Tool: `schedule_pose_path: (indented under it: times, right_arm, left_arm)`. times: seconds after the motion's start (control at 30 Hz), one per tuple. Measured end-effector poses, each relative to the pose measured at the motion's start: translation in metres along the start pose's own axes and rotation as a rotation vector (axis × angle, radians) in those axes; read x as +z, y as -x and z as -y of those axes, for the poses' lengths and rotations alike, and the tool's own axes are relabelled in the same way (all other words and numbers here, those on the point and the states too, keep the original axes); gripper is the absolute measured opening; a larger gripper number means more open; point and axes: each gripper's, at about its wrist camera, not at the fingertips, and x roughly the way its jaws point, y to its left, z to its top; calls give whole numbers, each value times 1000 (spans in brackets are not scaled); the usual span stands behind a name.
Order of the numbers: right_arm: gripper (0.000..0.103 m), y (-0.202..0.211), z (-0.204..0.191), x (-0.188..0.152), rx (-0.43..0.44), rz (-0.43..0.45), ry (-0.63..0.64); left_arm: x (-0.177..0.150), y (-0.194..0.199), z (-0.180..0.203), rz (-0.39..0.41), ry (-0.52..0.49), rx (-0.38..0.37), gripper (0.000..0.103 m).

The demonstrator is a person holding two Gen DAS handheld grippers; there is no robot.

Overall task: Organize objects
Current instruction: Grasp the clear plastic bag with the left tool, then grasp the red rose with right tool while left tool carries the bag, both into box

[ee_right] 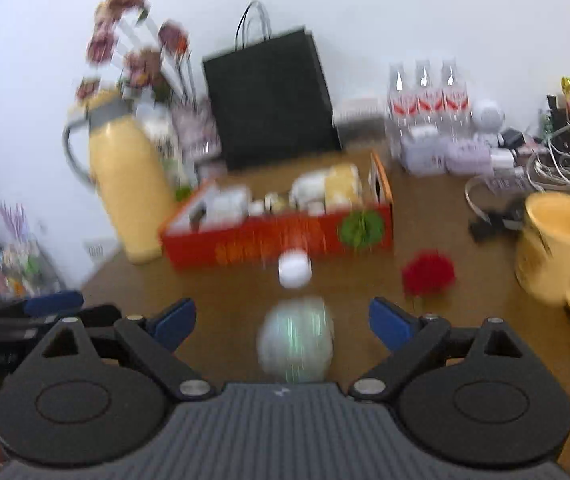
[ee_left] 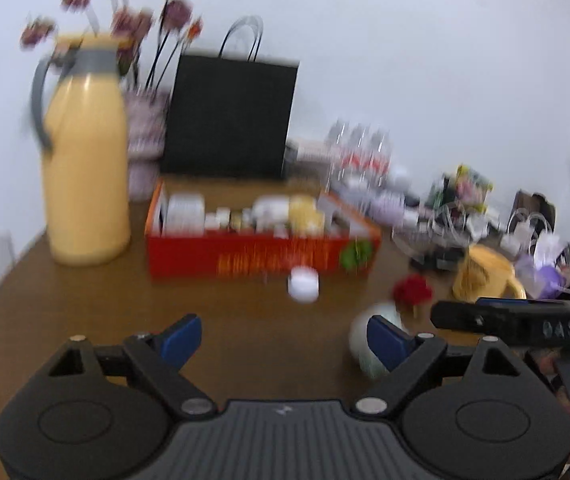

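Two open claws are held over a cluttered brown worktop [ee_right: 225,292].

The left claw [ee_left: 281,340] and right claw [ee_right: 281,322] are both spread wide, nothing gripped. A pale round object [ee_right: 296,346] lies between the right claw's fingers, a small white jar [ee_right: 295,269] just before the red box [ee_right: 281,240].

One yellow jug [ee_right: 129,184], one red box [ee_right: 285,236] and one black bag [ee_right: 273,100] are standing on the worktop [ee_right: 225,296]. Three clear bottles [ee_right: 425,92] are standing behind one yellow mug [ee_right: 557,248].
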Motion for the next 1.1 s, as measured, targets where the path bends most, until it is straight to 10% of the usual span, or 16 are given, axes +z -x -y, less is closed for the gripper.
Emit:
schedule_pose_path:
  times: [0.37,0.67,0.77,0.8,1.0,1.1]
  right_arm:
    - [92,30,28,-26,-138,31,51]
    - [84,-17,67,-10,-196,24,17]
    - [84,-48,79,4,-219,4,8]
    - [84,-58,82,9,-221,0,5]
    - [79,-130,88,29,-350,-73,102]
    - [53,-151,94,23,-371,-122,128]
  left_arm:
    - [-20,-21,47,-67,-92,-30,89]
    - [1,-109,75,-117,-138,-83,88]
    - [5,-139,77,-187,-121,-85,67]
    - [5,-144,76,-199,-118,-101,44]
    - [13,-138,53,-145,-82,-91,37]
    - [20,-127,35,-98,-38,-32,37]
